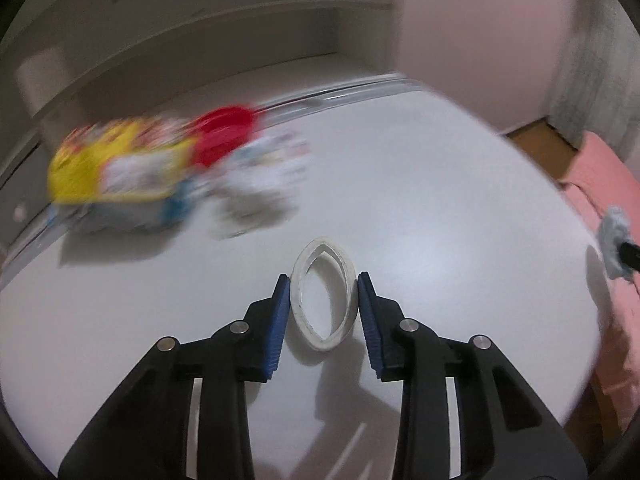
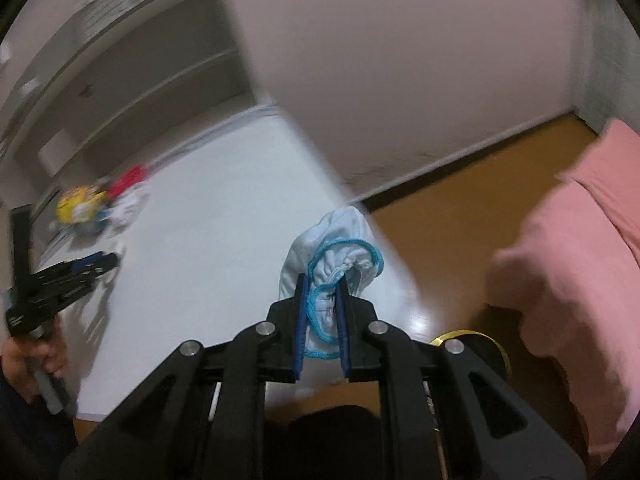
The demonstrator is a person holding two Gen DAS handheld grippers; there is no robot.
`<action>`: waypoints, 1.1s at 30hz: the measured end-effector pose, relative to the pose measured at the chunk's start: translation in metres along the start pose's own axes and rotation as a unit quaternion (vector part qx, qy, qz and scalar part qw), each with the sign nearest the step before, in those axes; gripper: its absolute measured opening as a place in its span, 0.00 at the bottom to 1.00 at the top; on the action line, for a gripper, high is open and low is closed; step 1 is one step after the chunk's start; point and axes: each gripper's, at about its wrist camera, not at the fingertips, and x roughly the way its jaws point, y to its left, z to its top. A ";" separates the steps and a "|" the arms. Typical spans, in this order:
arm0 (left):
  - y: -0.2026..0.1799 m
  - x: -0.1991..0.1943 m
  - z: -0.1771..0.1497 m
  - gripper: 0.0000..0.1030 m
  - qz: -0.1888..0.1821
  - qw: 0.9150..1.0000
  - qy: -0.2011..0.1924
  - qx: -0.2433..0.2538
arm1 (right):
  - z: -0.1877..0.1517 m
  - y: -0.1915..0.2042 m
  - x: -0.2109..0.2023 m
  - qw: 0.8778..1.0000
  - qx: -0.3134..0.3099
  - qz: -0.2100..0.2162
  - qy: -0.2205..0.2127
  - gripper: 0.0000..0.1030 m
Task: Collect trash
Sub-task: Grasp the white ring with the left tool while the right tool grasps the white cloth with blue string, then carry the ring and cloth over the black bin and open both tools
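surface point(image 1: 420, 184): white, mostly bare ahead of both tools; nothing binned in view, no bin seen in either view.
pink fabric point(image 2: 580, 280): right of right tool, off the surface edge; not judged trash.
wrapper pile point(image 1: 132, 168): blurred yellow, red and white packaging, far ahead-left of left tool, well apart from it; not yet collected, judged the biggest part left.
left tool point(image 1: 323, 312): jaws narrowed around white ring, ring upright between the blue pads and squeezed to an oval; left pad touching the rim, right pad at or just off it, so likely gripped, grip not fully confirmed.
right tool point(image 2: 321, 320): clamped tight on white cloth, pads pinching the blue-trimmed edge; rest of cloth bunched just ahead of the tips, over the surface's right edge.
white cloth point(image 2: 332, 264): held, off the surface; also seen at far right in left wrist view.
white ring point(image 1: 323, 298): between left pads, directly ahead; whether lifted clear of surface not tellable.
progress: two items in hand, none dropped off; estimate early to middle.
remaining: carry both to a bin, return for the pile.
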 end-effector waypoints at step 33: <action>-0.375 0.039 -0.041 0.32 -0.230 0.945 0.049 0.225 | -0.135 -0.252 0.077 0.961 0.180 -0.116 0.177 0.13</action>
